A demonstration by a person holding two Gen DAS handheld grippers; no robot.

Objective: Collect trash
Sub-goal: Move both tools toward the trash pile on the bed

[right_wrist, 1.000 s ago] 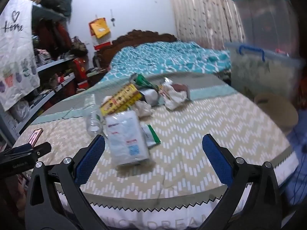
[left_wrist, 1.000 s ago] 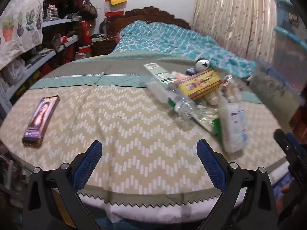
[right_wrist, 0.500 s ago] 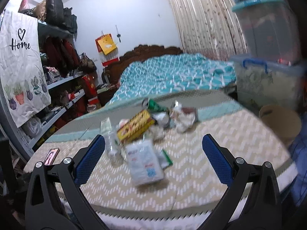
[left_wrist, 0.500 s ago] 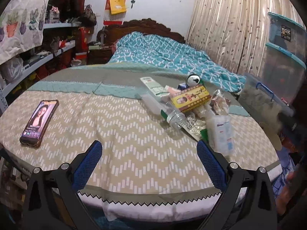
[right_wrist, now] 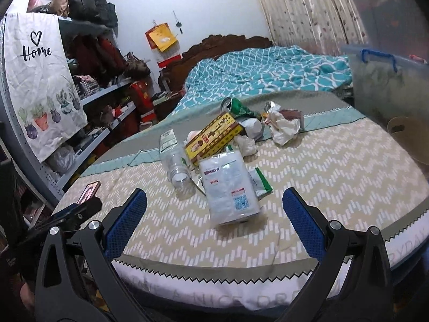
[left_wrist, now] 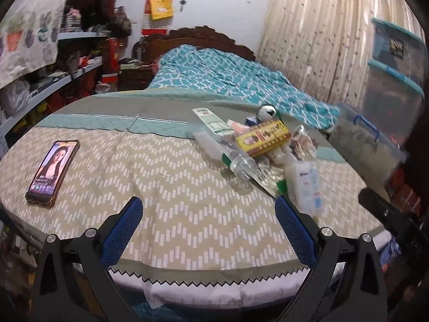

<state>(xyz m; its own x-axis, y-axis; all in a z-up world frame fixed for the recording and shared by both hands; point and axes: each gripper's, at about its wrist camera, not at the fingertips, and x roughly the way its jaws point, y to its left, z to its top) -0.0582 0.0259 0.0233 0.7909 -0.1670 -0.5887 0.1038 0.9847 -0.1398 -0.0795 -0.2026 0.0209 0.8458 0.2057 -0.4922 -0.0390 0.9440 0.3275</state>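
Left hand-held gripper (left_wrist: 206,212) wide open, empty, the phone (left_wrist: 52,168) far left. Trash sits mid-desk: white packet (right_wrist: 228,185) lies just beyond the right hand-held gripper (right_wrist: 214,209), also spread empty, long axis running near-to-far. Right's closer.

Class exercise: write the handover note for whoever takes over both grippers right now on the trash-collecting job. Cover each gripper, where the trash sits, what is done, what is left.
Left gripper: open, empty, above the mattress edge.
Right gripper: open, empty, facing the pile.
Trash heaped mid-mattress: white packet nearest, clear bottle, yellow box, green can, crumpled paper.
Phone lies apart on the left; probably not trash.
Done: nothing picked up.
Left: everything; no bin clearly identifiable.
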